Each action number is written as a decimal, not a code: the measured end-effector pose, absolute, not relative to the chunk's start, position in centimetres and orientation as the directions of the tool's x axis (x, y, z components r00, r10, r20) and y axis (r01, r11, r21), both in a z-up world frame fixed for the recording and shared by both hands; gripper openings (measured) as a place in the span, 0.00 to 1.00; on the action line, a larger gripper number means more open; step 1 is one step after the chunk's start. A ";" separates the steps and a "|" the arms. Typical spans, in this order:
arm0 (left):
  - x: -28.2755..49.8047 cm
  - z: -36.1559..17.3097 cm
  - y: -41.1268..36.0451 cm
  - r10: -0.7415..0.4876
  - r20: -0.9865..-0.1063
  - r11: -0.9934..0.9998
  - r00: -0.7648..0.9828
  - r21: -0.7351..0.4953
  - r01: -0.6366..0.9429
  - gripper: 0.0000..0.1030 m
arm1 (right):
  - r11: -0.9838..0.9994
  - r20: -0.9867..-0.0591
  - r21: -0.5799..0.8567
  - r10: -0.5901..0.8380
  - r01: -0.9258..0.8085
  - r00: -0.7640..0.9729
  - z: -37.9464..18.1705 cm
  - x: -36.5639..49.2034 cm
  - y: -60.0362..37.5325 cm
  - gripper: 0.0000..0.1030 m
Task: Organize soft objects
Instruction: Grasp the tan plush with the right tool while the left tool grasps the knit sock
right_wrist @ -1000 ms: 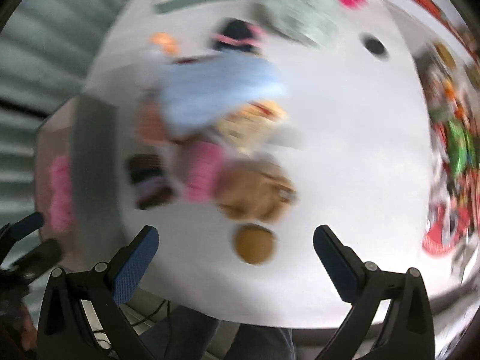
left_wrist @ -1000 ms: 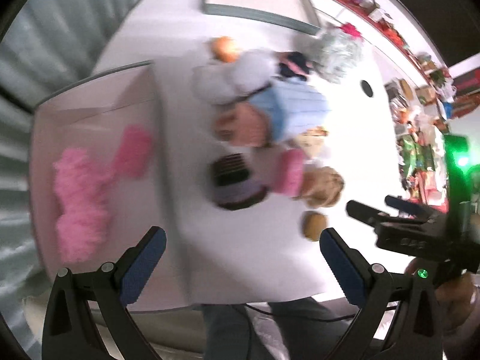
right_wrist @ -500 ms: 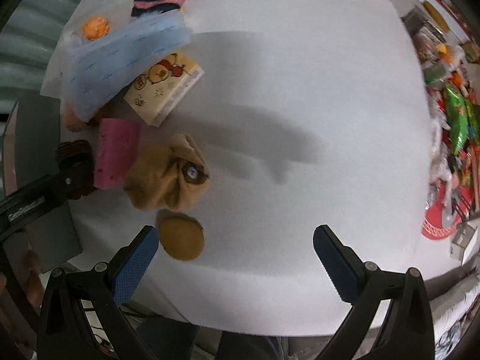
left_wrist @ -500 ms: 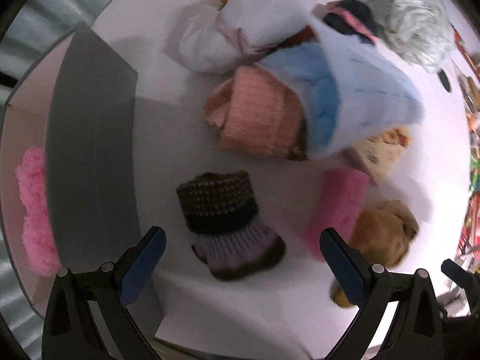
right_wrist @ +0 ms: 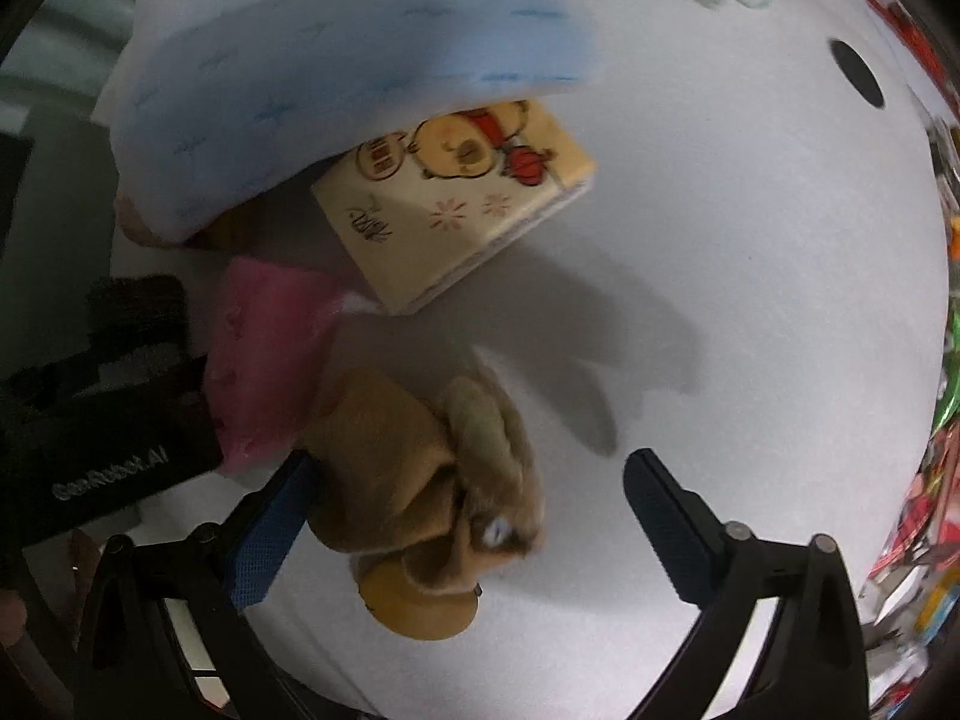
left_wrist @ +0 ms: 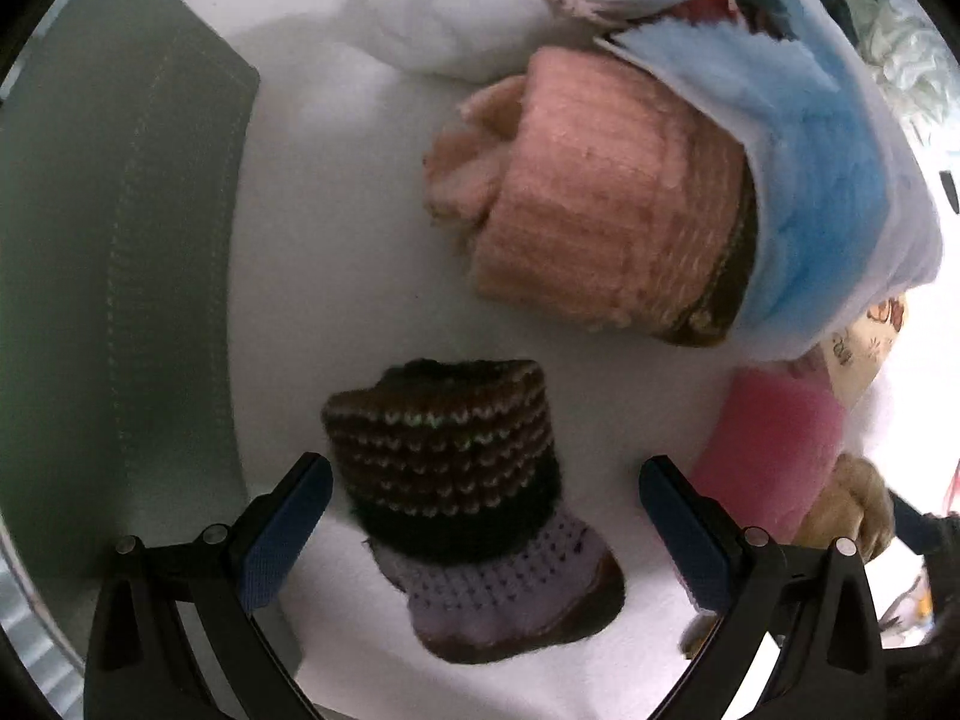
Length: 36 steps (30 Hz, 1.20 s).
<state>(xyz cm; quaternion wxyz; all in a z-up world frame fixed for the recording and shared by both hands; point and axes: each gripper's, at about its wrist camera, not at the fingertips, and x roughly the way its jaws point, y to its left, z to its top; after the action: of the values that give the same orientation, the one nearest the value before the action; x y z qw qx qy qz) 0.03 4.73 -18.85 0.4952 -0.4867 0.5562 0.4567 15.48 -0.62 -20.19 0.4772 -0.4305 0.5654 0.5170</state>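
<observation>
Left wrist: 1 striped knit bootie (left_wrist: 462, 480), 1 peach knit (left_wrist: 600, 210).

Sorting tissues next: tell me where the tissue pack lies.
Right wrist view, upper middle: the tissue pack lies on the table, tucked under the blue cloth, above the pink sponge.

The left gripper (left_wrist: 483, 531) points down toward the near left of the table, its two blue-padded fingers (left_wrist: 282, 534) spread wide and closed on nothing. The right gripper (right_wrist: 462, 531), near and to the right, is likewise spread wide, its left pad (right_wrist: 270, 534) touching soft material.
</observation>
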 end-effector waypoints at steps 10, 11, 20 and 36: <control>-1.8 -18.9 4.7 -0.081 -0.997 0.105 -0.008 -0.001 -0.994 1.00 | 0.008 -0.995 0.080 -0.053 -0.997 -0.081 -21.4 12.6 0.4 1.00; -1.8 -19.0 4.8 -0.081 -0.997 0.104 -0.008 -0.001 -0.995 1.00 | 0.008 -0.996 0.071 -0.058 -0.997 -0.071 -21.5 12.4 0.6 1.00; 0.0 -19.1 4.3 -0.079 -0.997 0.105 -0.010 0.002 -0.994 1.00 | 0.028 -0.996 0.070 -0.049 -0.997 -0.071 -22.3 12.8 0.5 1.00; -0.2 -18.7 3.5 -0.122 -0.992 0.111 -0.013 -0.001 -0.994 0.86 | -0.048 -0.997 0.076 0.010 -0.996 -0.077 -18.4 12.5 0.5 0.48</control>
<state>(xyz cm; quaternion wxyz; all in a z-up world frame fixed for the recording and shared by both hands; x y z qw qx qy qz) -0.21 3.52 -18.71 0.4938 -0.4997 0.5582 0.4415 12.47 0.46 -18.43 0.4714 -0.4893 0.5039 0.5333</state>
